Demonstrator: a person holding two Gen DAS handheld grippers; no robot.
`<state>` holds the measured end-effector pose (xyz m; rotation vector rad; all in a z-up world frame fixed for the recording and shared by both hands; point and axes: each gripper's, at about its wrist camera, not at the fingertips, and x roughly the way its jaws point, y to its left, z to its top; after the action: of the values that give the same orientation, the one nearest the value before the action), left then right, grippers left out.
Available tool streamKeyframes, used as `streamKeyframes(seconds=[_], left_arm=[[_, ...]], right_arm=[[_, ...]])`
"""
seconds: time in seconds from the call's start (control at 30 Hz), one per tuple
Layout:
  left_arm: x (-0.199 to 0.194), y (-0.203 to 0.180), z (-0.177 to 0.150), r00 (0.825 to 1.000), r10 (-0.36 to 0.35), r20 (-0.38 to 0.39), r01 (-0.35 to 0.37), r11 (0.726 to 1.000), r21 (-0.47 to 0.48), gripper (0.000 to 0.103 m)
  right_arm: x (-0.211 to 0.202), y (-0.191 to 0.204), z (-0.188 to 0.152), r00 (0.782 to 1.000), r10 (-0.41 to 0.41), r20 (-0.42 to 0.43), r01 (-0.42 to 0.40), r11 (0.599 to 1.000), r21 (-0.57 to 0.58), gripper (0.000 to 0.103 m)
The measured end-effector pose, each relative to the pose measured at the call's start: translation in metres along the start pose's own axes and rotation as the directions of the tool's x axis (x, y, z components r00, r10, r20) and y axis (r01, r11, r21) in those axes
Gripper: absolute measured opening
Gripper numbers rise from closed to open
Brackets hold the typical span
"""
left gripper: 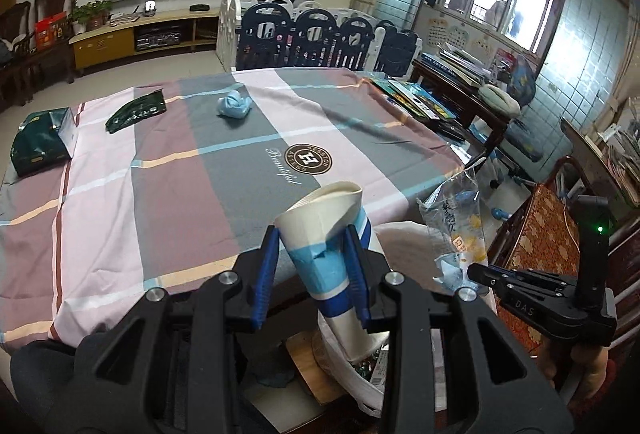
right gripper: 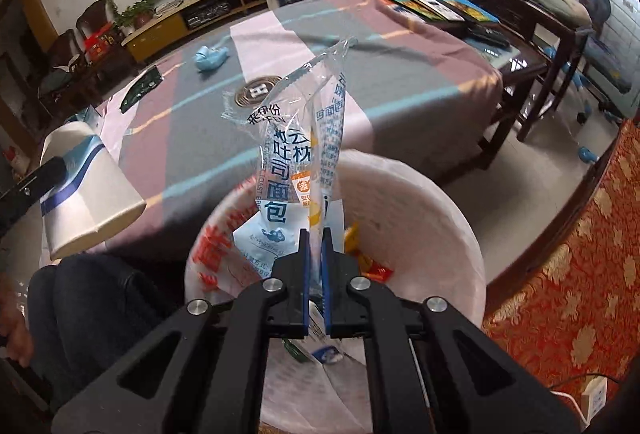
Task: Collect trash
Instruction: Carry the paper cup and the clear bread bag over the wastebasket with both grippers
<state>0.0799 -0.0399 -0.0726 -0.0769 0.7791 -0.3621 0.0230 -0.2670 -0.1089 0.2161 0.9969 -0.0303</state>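
Paper cup (left gripper: 324, 234), white with blue bands and crushed at the rim, sits clamped between the blue pads of the left claw (left gripper: 312, 254), jaws partway closed against its sides, mouth pointing away from the claw. Directly below this claw: the rim of a bin lined with a white bag (left gripper: 360, 386), wrappers inside.

Right claw (right gripper: 315, 238) jaws pressed nearly together on a clear plastic bread wrapper (right gripper: 296, 138) with blue print; the wrapper stands up ahead of the fingertips. Under and just beyond this claw lies the open white-lined trash bin (right gripper: 420, 202), red and orange wrappers at the bottom. In the left view the right claw (left gripper: 480, 274) shows to the right, wrapper above it.

Ahead of both claws, the tabletop under a plaid cloth (left gripper: 160, 174) in pink, grey and mauve, round brown logo (left gripper: 309, 159) near the middle. Further out from the left claw: a crumpled light-blue item (left gripper: 235, 106), what it is I cannot tell; left of it a dark green foil packet (left gripper: 136, 111); far left, at the tabletop edge, a dark green bag (left gripper: 38, 142).

Beyond the tabletop: navy and white playpen panels (left gripper: 312, 34).
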Motion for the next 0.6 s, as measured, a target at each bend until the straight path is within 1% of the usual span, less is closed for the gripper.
streamKeyframes(seconds=[0.13,0.23,0.43,0.6], left_arm=[[0.000,-0.021,-0.003,1.000,-0.012,-0.012,0.013,0.999,0.032,0.034],[-0.002,-0.031,-0.003,1.000,-0.013,-0.011,0.014,0.998,0.054,0.034],[-0.009,-0.054,-0.005,0.999,0.044,0.009,-0.045,0.990,0.134,0.034],[-0.014,-0.066,-0.007,0.999,0.041,0.014,-0.043,0.984,0.174,0.034]], right_arm=[[-0.008,-0.015,-0.010,1.000,-0.011,-0.005,0.011,1.000,0.011,0.006],[-0.015,-0.018,-0.012,1.000,-0.029,0.005,0.029,1.000,0.001,0.006],[-0.023,-0.022,-0.014,0.998,-0.053,0.019,0.054,0.998,-0.020,0.006],[-0.019,-0.028,-0.018,0.998,-0.059,-0.001,0.059,0.998,-0.005,0.006]])
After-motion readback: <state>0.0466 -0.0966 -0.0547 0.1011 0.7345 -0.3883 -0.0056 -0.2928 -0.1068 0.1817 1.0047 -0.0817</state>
